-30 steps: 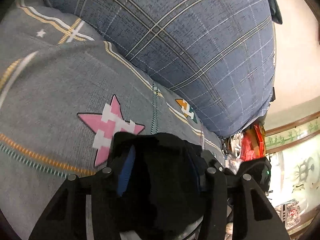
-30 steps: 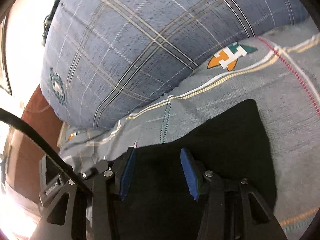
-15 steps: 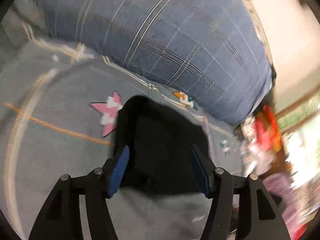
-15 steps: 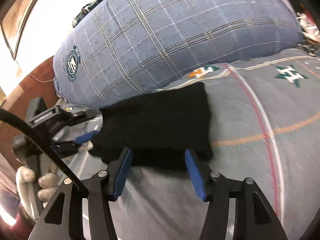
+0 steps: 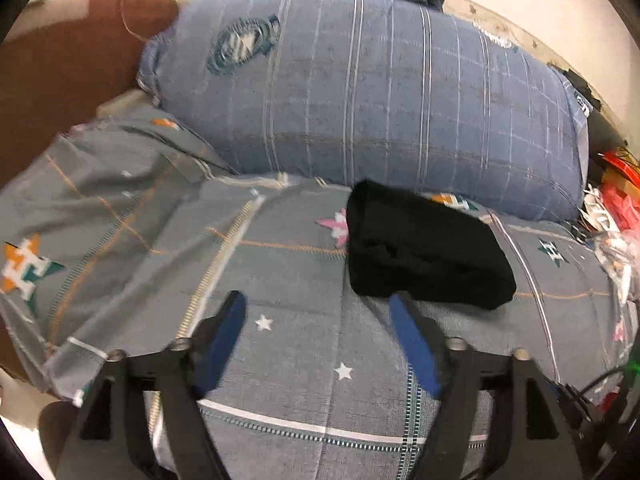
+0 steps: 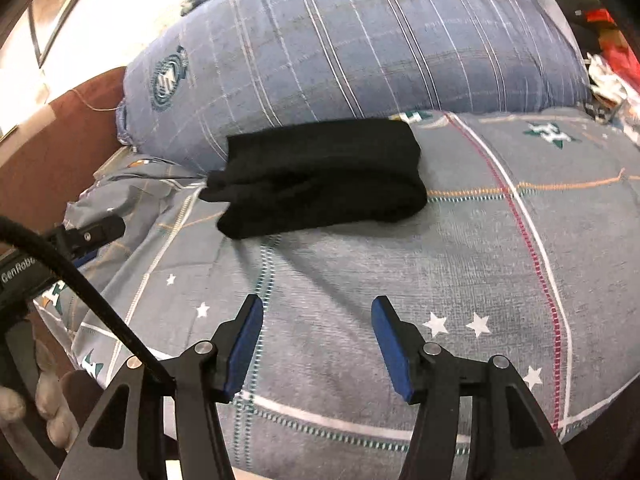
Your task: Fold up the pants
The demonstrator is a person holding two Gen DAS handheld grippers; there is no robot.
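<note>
- Far left, both views: brown headboard (image 5: 60, 80) stands at the edge of the bed.
- Left edge, right wrist view: the left claw's black body shows beside the bed; a gloved hand (image 6: 44, 408) sits below it, blurred, with a black cable (image 6: 80, 280) crossing in front.
- Bed is covered by a grey sheet (image 5: 280, 380) printed with stars, orange lines and white stripes; the cloth is rumpled toward the left side.
- Left claw (image 5: 320, 320): jaws spread wide and have just been opening; nothing lies between the blue pads (image 5: 224, 332), only bare sheet. The right-hand fingertip sits near the pants' front edge, whether touching I cannot tell.
- Right claw (image 6: 316, 320): jaws spread apart and have just been opening further; the gap is empty, with sheet underneath. It sits well apart from the pants.
- Pants (image 6: 320, 176): black, folded into a compact oblong bundle, lying flat on the sheet, free of both claws. The back edge lies just in front of the pillow.
- Pillow (image 6: 360, 40): large, blue plaid, round emblem near its left end, lying across the head of the bed behind the pants.
- Pink star print (image 5: 336, 226) shows at the pants' left edge in the left wrist view.
- Far right: red and white clutter (image 5: 616, 208) beside the bed, too blurred to identify.
</note>
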